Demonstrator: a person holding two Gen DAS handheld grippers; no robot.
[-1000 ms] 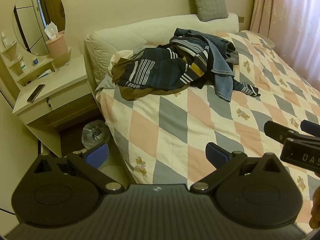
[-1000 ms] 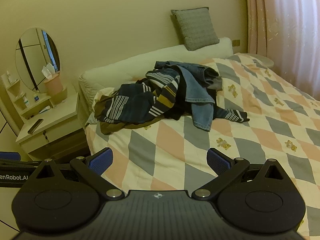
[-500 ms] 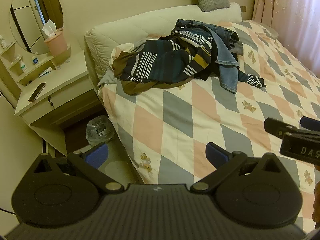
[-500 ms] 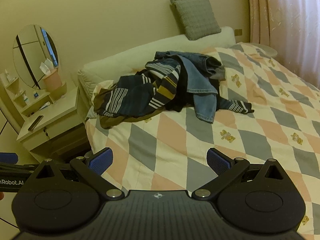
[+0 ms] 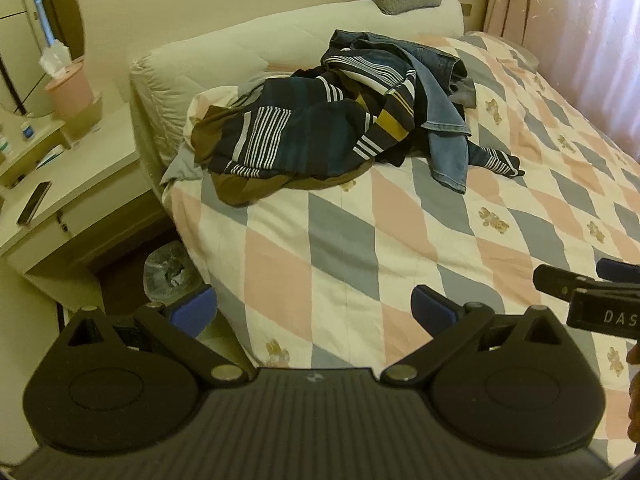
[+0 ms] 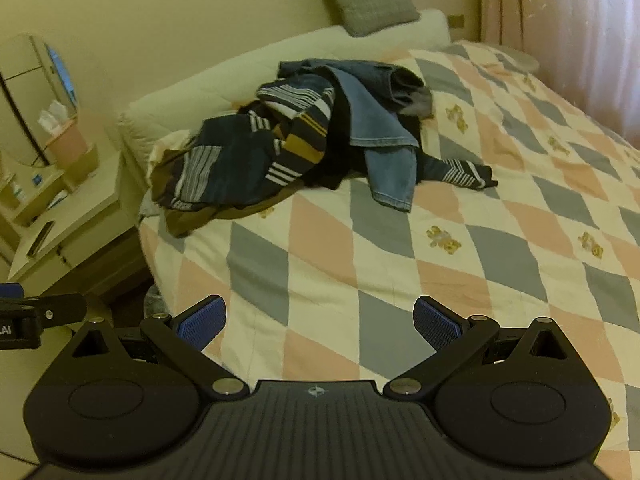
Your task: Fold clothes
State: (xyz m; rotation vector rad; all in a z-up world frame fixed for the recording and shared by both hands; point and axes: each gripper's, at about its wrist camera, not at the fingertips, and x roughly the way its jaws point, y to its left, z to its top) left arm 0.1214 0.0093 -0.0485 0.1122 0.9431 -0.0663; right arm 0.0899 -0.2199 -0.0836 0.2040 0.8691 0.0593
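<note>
Both tongs (image 5: 314,310) (image 6: 319,320) gape empty; clothes pile (image 5: 340,120) hides its lower garments

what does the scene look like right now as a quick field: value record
surface: bed with a pink, grey and cream diamond-patterned quilt
clothes: unfolded heap near the head of the bed
top garment: navy shirt with white and mustard stripes
beside it: faded blue denim jeans, one leg trailing toward the foot of the bed
underneath: brown garment
left claw: open, empty, short of the heap
right claw: open, empty, short of the heap
bedside: cream nightstand with a dark phone
folding: not started
</note>
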